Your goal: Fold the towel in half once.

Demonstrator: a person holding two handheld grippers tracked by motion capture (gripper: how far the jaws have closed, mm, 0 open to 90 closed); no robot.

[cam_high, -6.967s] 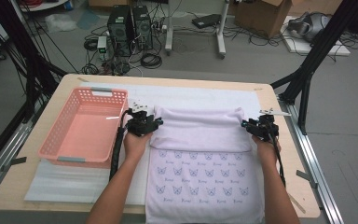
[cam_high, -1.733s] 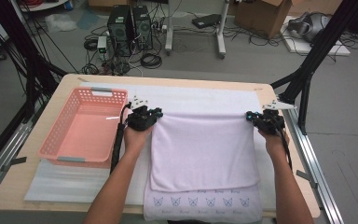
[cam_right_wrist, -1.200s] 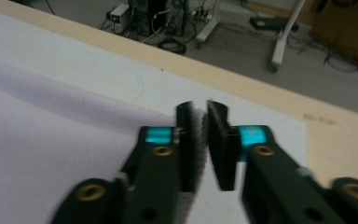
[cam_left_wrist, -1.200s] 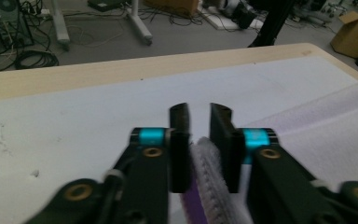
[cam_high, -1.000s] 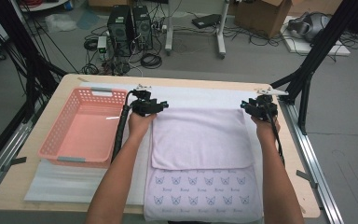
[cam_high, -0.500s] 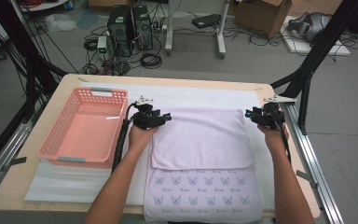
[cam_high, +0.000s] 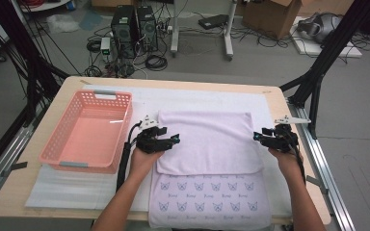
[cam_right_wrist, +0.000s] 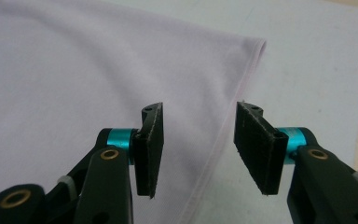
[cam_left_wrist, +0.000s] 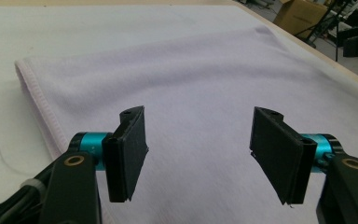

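High view: lilac towel (cam_high: 207,144) spread mid-table, far part doubled back toward the person, cat-print strip left bare near the front edge. Left gripper (cam_high: 169,140) and right gripper (cam_high: 260,137) flanking the fold's side edges, placed for a fresh pinch. Pink basket (cam_high: 89,132) just left, clear of the cloth; white mat (cam_high: 197,98) beneath.

Left gripper view: jaws just opened, spread wide over the towel (cam_left_wrist: 177,88), nothing between the pads (cam_left_wrist: 133,149).

Right gripper view: jaws likewise just opened, empty, straddling the towel's hemmed edge (cam_right_wrist: 235,100). Nothing blocking either approach.
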